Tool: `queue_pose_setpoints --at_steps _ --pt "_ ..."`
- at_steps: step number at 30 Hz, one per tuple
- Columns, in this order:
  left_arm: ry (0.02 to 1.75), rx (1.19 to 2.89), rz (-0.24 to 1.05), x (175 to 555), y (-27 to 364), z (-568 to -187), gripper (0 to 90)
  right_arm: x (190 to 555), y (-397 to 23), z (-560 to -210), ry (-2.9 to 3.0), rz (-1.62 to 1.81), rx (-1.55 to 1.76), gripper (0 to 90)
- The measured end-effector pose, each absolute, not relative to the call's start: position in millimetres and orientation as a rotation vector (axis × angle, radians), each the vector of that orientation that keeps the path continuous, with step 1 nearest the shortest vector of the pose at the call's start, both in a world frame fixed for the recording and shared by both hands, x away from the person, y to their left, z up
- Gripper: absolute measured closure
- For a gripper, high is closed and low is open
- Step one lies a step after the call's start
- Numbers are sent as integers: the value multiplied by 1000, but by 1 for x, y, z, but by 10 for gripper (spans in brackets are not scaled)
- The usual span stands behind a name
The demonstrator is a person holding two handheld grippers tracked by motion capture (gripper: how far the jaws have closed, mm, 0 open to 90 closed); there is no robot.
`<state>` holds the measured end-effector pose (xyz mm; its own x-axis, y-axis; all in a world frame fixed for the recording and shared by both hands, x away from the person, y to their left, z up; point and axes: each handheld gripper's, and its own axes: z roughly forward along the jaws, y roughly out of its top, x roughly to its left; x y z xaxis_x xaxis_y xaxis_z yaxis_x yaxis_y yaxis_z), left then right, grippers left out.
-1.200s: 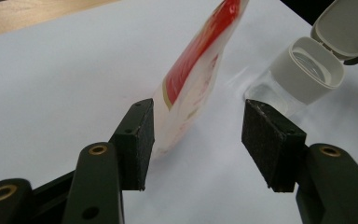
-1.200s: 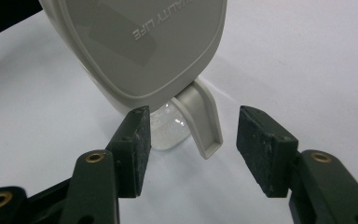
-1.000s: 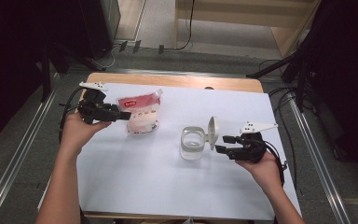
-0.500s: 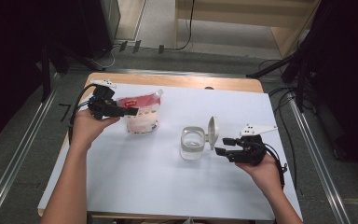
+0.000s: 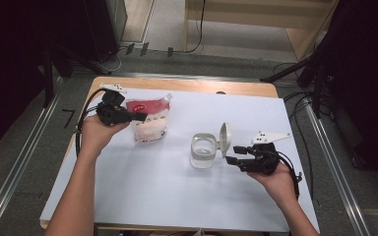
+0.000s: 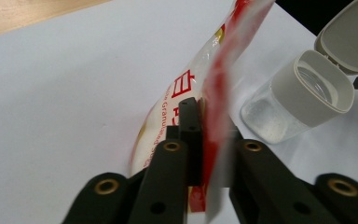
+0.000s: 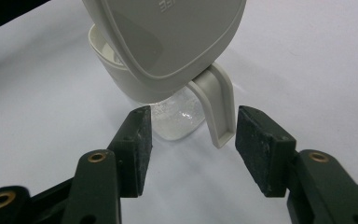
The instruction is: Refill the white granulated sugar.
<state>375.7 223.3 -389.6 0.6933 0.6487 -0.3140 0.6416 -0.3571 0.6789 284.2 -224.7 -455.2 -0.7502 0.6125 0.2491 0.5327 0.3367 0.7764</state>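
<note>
L gripper (image 5: 140, 117) has just been closing and is now clamped on the red top edge of the sugar bag (image 5: 148, 123), w/ the sealed strip pinched flat between the pads in the left gripper view (image 6: 213, 126). Grip is up at the seal, prob so the bag can be lifted and tipped w/o squashing the granules below. Bag sits upper-left on the white sheet (image 5: 142, 191), leaning slightly, its lower end on the surface. R gripper (image 5: 230, 154) is parted, nothing pinched; in the right gripper view its pads straddle the handle tab (image 7: 218, 108) of the jar's flip lid (image 7: 168, 39) w/ gaps either side, not touching. Clear jar (image 5: 204, 151) stands upright mid-table, near the bag but apart, lid swung open and standing up on the R gripper's side. That leaves the mouth clear toward the bag; a bit of white stuff sits in the bottom (image 6: 270, 122). R hand (image 5: 275, 179) waits close, prob to steady the jar or keep the lid back during a pour.
</note>
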Motion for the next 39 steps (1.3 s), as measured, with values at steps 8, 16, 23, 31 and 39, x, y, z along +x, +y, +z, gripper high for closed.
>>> queue_pose_setpoints --at_steps 8,16,23,31,39 --pt "1007 2065 -3 375 220 -384 900 283 -225 -454 2500 1408 1063 489" --pt "964 2058 -6 366 215 -362 900 275 -223 -447 2518 1427 1011 496" --pt "891 2016 14 355 210 -343 900 267 -213 -440 2556 1421 956 509" --pt "837 2024 4 345 200 -328 900 252 -198 -434 2589 1438 874 514" --pt "836 2038 -5 335 195 -324 900 250 -174 -436 2600 1462 885 513"
